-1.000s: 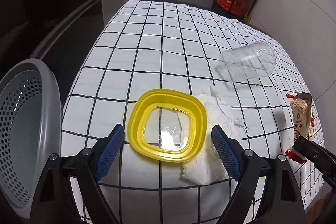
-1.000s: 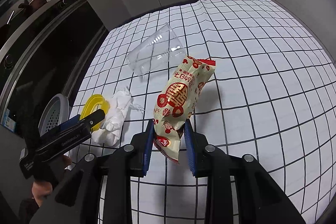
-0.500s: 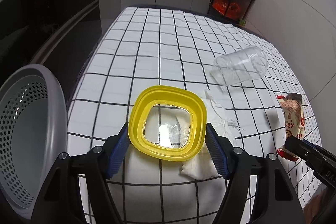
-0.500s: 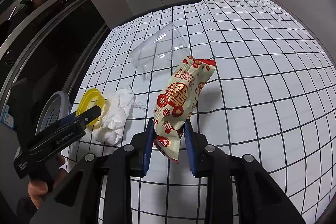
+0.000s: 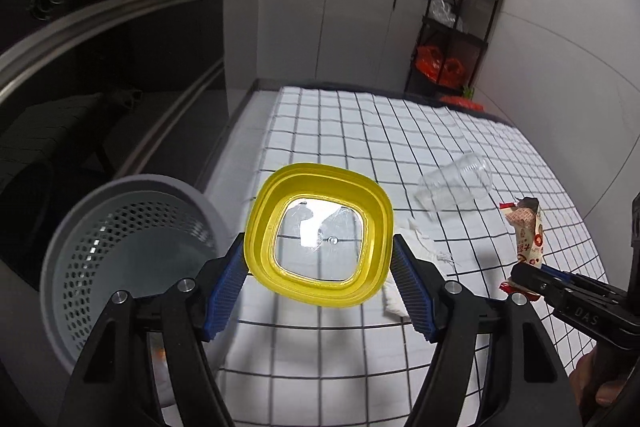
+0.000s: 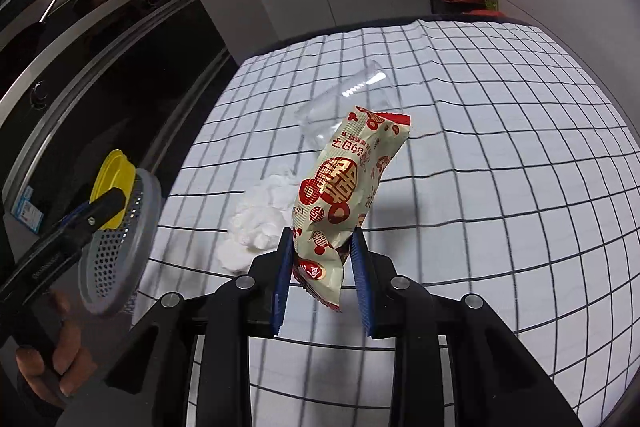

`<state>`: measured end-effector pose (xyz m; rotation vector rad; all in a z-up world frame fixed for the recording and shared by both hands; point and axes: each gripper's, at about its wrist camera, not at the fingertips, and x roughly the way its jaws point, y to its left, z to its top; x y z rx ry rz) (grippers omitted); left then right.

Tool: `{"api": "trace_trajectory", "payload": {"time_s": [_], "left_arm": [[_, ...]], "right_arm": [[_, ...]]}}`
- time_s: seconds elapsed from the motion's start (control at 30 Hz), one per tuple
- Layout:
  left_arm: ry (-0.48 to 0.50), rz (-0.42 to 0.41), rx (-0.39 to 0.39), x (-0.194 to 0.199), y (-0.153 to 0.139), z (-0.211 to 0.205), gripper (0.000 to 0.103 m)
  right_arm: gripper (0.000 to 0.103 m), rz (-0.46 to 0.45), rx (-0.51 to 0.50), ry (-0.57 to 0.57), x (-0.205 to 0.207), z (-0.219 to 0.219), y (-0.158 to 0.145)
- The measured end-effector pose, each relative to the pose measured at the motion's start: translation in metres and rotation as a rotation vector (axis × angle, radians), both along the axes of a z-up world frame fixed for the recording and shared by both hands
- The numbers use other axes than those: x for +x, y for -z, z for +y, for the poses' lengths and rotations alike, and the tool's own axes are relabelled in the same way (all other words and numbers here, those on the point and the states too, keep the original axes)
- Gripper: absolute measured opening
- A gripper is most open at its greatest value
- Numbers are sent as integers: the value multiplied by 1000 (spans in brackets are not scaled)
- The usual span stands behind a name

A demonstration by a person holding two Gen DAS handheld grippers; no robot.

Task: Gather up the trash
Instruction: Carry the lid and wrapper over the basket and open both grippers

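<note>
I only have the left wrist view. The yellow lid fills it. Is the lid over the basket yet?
Observer: In the right wrist view the lid sits at the basket rim's far edge, gripped by the left gripper.
Operator: What is the right gripper holding? I see just a corner.
Observer: The right gripper is shut on the snack wrapper near its bottom end, lifted off the cloth.
Operator: Anything left on the table?
Observer: The tissue and clear cup lie behind the wrapper.
</note>
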<state>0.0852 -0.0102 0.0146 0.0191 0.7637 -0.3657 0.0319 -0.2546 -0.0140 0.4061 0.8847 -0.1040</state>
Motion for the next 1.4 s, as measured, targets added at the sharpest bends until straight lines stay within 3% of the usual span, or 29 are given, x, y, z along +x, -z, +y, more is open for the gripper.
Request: {"api": "trace_trajectory", "payload": {"time_s": [0.27,0.4,0.63,0.97,1.4], "left_arm": [[-73,-56,62,-10,-24,64,68],[-135,-58,104,-9,-22,102,68],[-224,-16,104,2,-7,150,68],[-281,36,109,3,10,185,68],[-297,85,109,12,20,201,68]], "right_arm": [[28,-39,29,-98,20,57,-17],[28,-56,66,-155,34,95,-19],[28,-59,84,-274,62,163,-21],[28,-46,49,-401,91,232,-20],[29,6,44,-470,108,258,1]]}}
